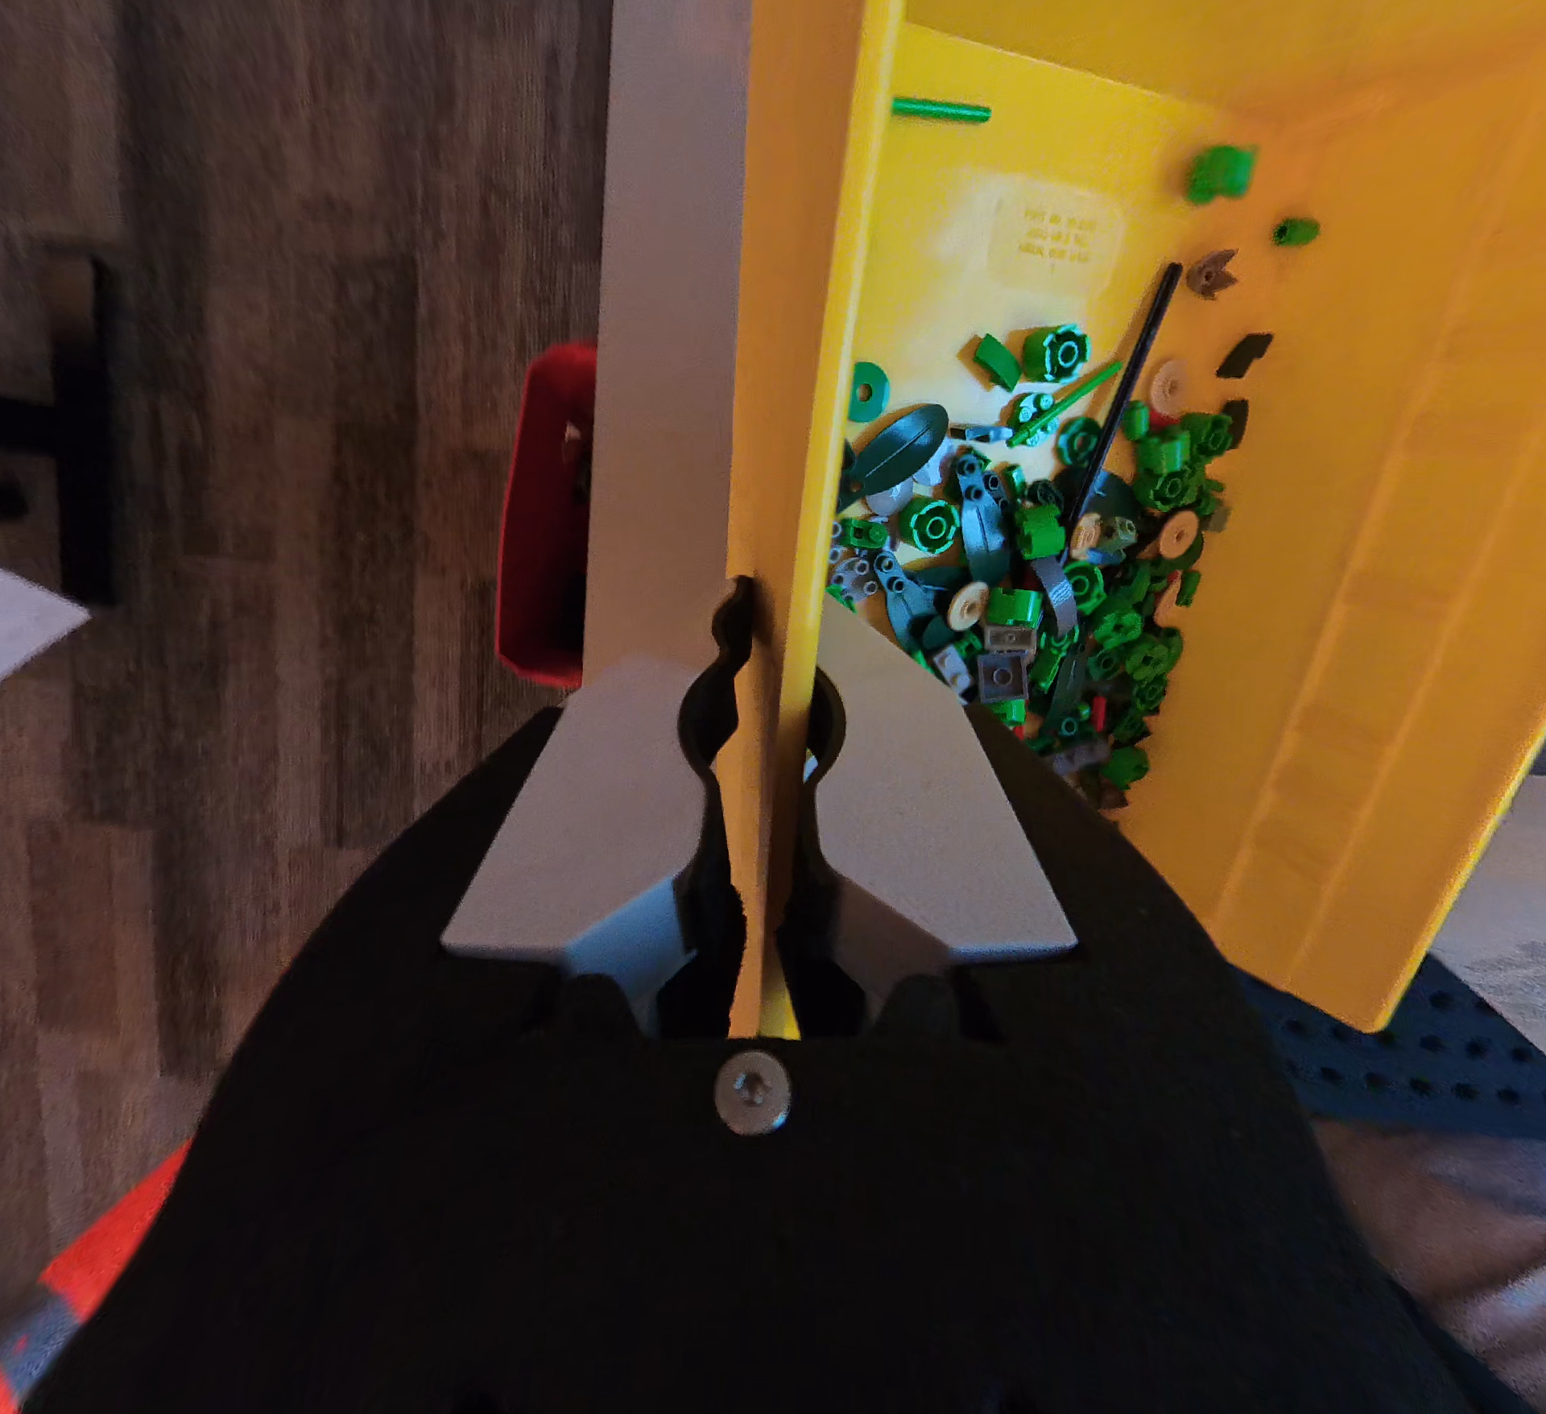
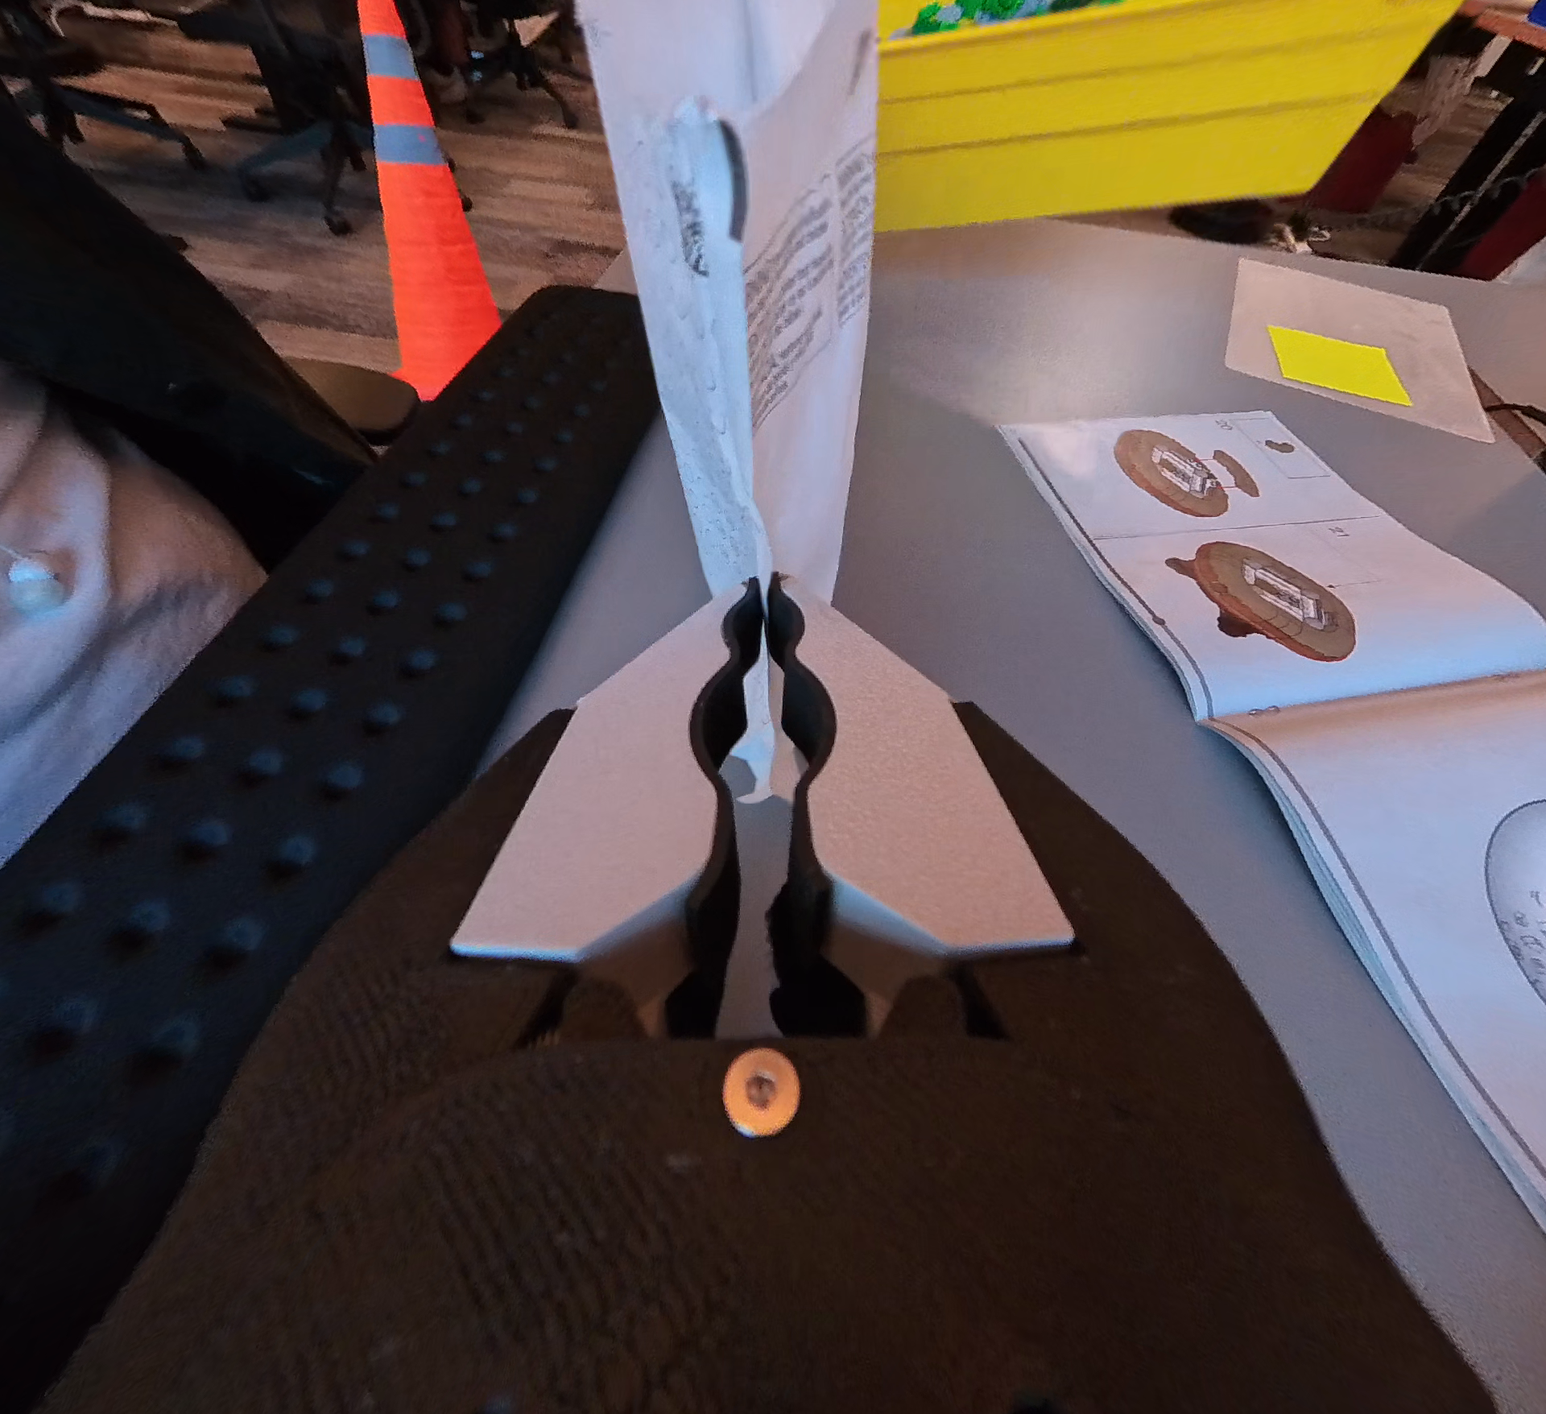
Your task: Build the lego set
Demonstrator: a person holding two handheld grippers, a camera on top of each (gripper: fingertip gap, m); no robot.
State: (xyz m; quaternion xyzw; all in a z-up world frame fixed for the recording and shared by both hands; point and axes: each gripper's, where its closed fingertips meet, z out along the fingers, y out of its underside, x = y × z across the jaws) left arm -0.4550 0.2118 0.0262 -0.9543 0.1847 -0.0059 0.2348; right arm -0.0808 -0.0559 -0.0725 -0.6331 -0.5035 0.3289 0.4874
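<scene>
The left hand-held gripper [image 1: 765, 621] is clamping the yellow bin [image 1: 1046, 186] wall, tipping it so the pieces [image 1: 1046, 537] pool near its tips, while the right hand-held gripper [image 2: 765, 596] is pinching the emptied paper bag [image 2: 753, 244] clear.

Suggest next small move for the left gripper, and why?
Probably level the yellow plastic bin back onto the table: the left gripper clamps its wall, the loose green and grey bricks sit piled inside, and the right gripper holds a white paper bag.

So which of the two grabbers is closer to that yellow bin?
Left. The left gripper is clamped on the bin's wall, touching it. The right gripper holds a white paper bag over the table, with the bin beyond.
</scene>
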